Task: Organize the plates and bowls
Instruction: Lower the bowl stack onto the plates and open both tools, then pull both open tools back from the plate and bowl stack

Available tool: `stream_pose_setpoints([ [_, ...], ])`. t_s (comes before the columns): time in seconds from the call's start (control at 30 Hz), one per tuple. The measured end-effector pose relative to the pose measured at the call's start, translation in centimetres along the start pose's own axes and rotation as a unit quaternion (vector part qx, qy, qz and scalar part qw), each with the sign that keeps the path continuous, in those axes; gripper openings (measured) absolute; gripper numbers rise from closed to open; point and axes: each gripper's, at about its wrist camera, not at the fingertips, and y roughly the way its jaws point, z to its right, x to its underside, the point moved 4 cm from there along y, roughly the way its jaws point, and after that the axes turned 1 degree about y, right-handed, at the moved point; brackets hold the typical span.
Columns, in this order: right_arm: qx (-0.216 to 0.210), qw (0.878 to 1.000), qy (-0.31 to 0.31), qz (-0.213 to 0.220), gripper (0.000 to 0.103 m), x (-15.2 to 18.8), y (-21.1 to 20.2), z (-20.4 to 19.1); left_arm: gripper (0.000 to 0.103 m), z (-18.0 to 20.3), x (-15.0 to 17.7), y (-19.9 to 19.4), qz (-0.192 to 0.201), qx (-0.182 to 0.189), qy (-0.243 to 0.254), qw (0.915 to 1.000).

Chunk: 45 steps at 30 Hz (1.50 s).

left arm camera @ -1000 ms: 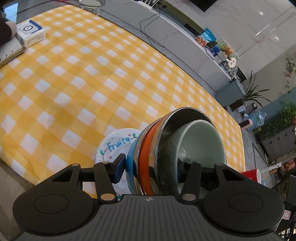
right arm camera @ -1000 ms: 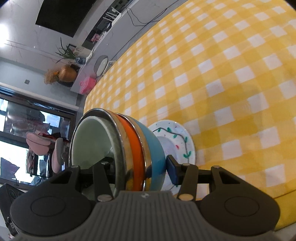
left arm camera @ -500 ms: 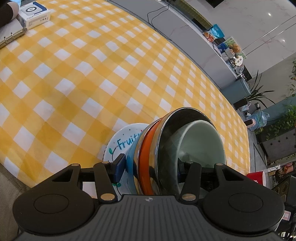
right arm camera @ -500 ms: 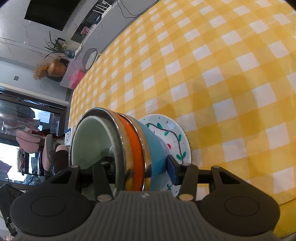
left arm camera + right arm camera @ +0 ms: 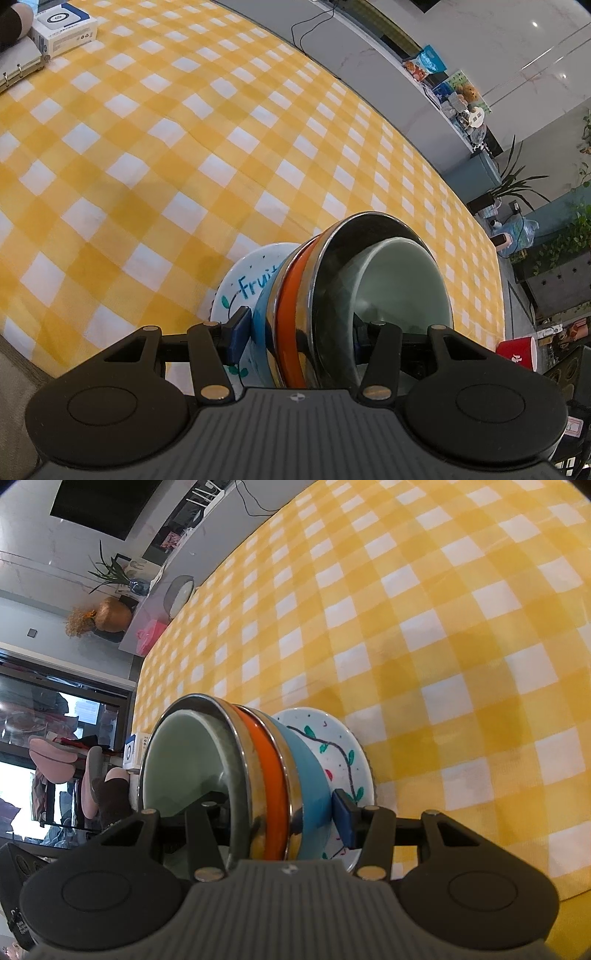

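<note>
A nested stack of bowls point(image 5: 295, 314), pale green innermost, then steel, orange and blue, sits on a white painted plate point(image 5: 245, 278) lettered "Fruit". My left gripper point(image 5: 299, 334) is shut on the stack's rim from one side. My right gripper point(image 5: 280, 821) is shut on the same stack point(image 5: 269, 775) from the opposite side. The plate point(image 5: 332, 753) with its painted vine shows in the right wrist view. The stack is close over the yellow checked tablecloth point(image 5: 147, 147); whether the plate touches the cloth I cannot tell.
A white box point(image 5: 62, 31) and a ring binder point(image 5: 14, 68) lie at the table's far left corner. A red cup point(image 5: 517, 352) stands off the table's right end. A grey counter point(image 5: 369, 55) runs behind the table. The table's front edge is just below the grippers.
Both grippers have carried the stack and plate forward over the tablecloth. The grip on the stack is unchanged.
</note>
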Motion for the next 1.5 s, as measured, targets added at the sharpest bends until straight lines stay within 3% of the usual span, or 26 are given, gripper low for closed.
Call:
stream_pose_setpoints([
  [0.2, 0.006, 1.0, -0.011, 0.005, 0.052, 0.1, 0.0, -0.6, 0.056, 0.4, -0.1, -0.3, 0.006, -0.008, 0.014, 0.9998],
  [0.27, 0.011, 1.0, -0.021, 0.012, 0.053, 0.1, -0.2, -0.9, 0.059, 0.4, -0.1, -0.4, 0.011, -0.009, 0.017, 0.9997],
  [0.33, 0.013, 0.999, -0.03, 0.022, 0.061, 0.0, -0.6, -1.3, 0.067, 0.5, -0.2, -0.7, 0.02, -0.012, 0.019, 0.9996],
  [0.57, 0.028, 0.996, -0.058, 0.058, 0.071, -0.2, -2.4, -2.2, 0.073, 2.4, -0.5, -3.0, 0.068, -0.035, 0.069, 0.9947],
  [0.77, 0.052, 0.985, -0.112, 0.124, 0.074, 0.4, -6.0, -3.4, 0.074, 5.8, 0.7, -7.0, 0.148, -0.052, 0.16, 0.9745],
  [1.0, 0.087, 0.955, -0.184, 0.217, 0.078, 2.3, -11.4, -3.9, 0.073, 8.9, 4.7, -11.5, 0.233, -0.041, 0.272, 0.9327],
  [1.17, 0.103, 0.93, -0.232, 0.266, 0.081, 4.3, -14.1, -4.2, 0.073, 9.5, 6.8, -12.9, 0.255, -0.036, 0.301, 0.9185],
  [1.3, 0.113, 0.912, -0.264, 0.294, 0.086, 6.4, -15.5, -4.3, 0.073, 9.5, 8.2, -13.0, 0.258, -0.056, 0.319, 0.91],
  [1.4, 0.114, 0.905, -0.273, 0.306, 0.088, 7.5, -15.9, -4.0, 0.073, 9.4, 9.3, -12.6, 0.249, -0.08, 0.344, 0.902],
  [1.5, 0.12, 0.901, -0.279, 0.31, 0.088, 8.6, -15.8, -3.8, 0.073, 9.3, 10.3, -12.0, 0.239, -0.098, 0.35, 0.9002],
])
